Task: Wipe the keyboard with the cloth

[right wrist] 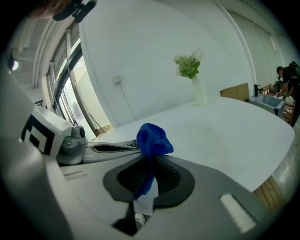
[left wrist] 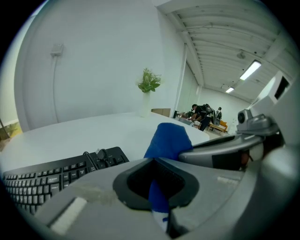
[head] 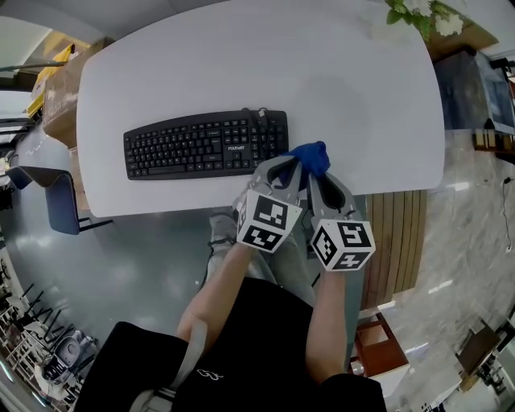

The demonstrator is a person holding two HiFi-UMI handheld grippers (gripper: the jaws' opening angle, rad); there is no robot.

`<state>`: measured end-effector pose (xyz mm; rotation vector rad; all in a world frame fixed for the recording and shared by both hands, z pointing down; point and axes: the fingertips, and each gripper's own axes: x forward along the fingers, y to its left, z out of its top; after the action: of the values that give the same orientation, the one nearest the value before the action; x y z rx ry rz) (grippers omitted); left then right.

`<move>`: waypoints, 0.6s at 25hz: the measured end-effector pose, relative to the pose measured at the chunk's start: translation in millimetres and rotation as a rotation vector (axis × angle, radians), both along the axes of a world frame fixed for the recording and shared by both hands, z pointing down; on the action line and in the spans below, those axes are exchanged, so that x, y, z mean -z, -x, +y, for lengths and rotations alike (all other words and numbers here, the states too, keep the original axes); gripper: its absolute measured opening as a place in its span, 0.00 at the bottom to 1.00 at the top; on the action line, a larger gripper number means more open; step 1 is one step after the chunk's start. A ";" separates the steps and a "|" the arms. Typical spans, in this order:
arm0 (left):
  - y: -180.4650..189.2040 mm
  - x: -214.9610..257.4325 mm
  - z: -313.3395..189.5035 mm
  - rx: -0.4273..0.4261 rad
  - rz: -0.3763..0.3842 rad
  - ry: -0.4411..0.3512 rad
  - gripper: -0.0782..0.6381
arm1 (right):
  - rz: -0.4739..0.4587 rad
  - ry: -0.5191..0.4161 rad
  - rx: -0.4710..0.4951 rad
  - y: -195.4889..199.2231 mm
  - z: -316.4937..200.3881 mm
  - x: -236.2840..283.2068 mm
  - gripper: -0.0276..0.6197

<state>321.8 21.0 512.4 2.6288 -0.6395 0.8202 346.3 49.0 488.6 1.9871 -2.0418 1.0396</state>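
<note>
A black keyboard [head: 205, 143] lies on the white table [head: 322, 72], left of centre near the front edge. A bunched blue cloth [head: 312, 155] stands up just past the keyboard's right end. My left gripper [head: 288, 165] and right gripper [head: 318, 179] meet side by side on it at the table's front edge. In the left gripper view the cloth [left wrist: 168, 140] is pinched between the shut jaws, with the keyboard [left wrist: 56, 176] at lower left. In the right gripper view the cloth [right wrist: 151, 138] is clamped too, its white tag hanging down inside the jaws.
A white vase of flowers [head: 418, 14] stands at the table's far right corner. Cardboard boxes [head: 60, 88] and a blue chair [head: 56, 201] are off the table's left side. A wooden slatted panel [head: 402, 241] sits below the right front edge. People [left wrist: 204, 115] are far off.
</note>
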 end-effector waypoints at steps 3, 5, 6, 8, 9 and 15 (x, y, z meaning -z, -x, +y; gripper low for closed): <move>-3.9 24.9 -13.3 0.020 0.038 -0.059 0.11 | 0.026 -0.041 0.019 -7.8 -8.7 17.6 0.10; -1.8 43.6 -22.5 0.044 0.066 -0.095 0.11 | 0.041 -0.067 0.032 -9.2 -15.7 31.2 0.10; 0.9 53.4 -26.9 0.059 0.080 -0.110 0.11 | 0.049 -0.080 0.040 -8.1 -19.4 38.9 0.10; 8.5 74.6 -39.0 0.090 0.108 -0.145 0.11 | 0.067 -0.111 0.060 -4.2 -30.7 55.9 0.10; 12.9 85.7 -47.4 0.108 0.122 -0.167 0.11 | 0.078 -0.131 0.073 -1.8 -38.7 65.0 0.10; 57.3 148.3 -95.6 0.230 0.187 -0.292 0.11 | 0.135 -0.256 0.168 27.8 -87.4 121.2 0.10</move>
<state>264.4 -74.5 364.1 2.7697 -1.0524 0.4344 318.5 -38.3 367.4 1.8915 -2.3156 0.6212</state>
